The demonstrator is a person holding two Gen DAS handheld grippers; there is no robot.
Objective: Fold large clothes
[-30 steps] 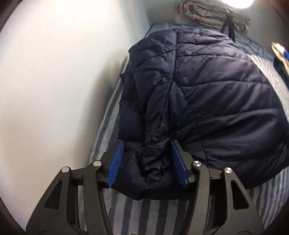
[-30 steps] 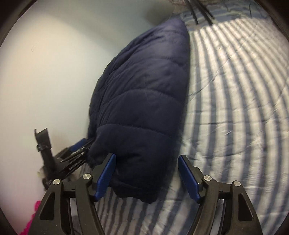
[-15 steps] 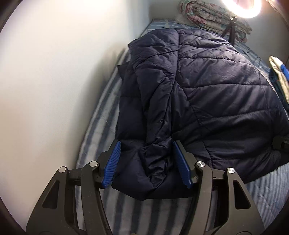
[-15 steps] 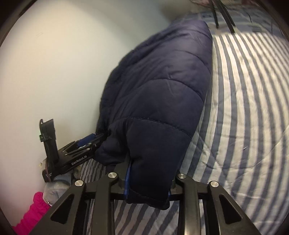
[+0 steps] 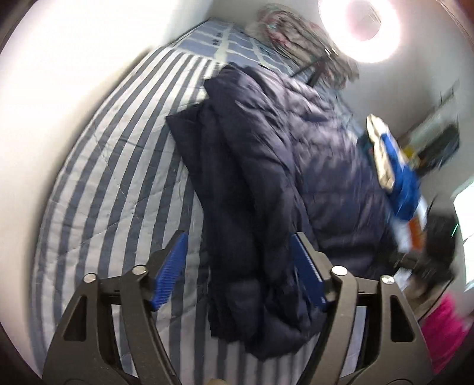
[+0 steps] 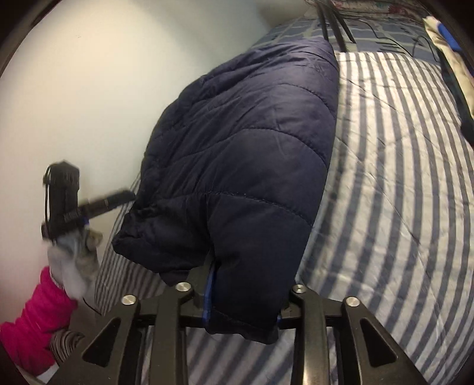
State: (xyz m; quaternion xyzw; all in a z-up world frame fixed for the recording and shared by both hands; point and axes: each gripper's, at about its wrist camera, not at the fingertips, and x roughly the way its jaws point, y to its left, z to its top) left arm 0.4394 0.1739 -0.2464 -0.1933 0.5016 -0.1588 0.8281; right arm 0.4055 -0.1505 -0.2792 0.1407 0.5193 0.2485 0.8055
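Note:
A navy quilted jacket point(image 5: 281, 148) lies folded lengthwise on the striped bed point(image 5: 118, 177). My left gripper point(image 5: 240, 271) hangs over its near end. Its jaws are opening: the bunched fabric sits between them against the right pad, clear of the left pad point(image 5: 171, 266). In the right wrist view the jacket point(image 6: 251, 133) has its near corner raised off the bed point(image 6: 400, 207). My right gripper point(image 6: 243, 299) grips that corner, with its jaws easing open and fabric still between them. The left gripper point(image 6: 62, 201) shows beside the wall, held by a gloved hand with a pink sleeve.
A white wall point(image 5: 59, 74) runs along the bed's left side. At the bed's far end are a folded floral blanket point(image 5: 296, 38), a ring light point(image 5: 358, 26) and tripod legs point(image 6: 334, 20). Other clothes point(image 5: 388, 160) are piled on the right.
My left gripper has widened, come off the jacket's end, risen and rolled. My right gripper has closed on the jacket's near corner and lifted it off the bed.

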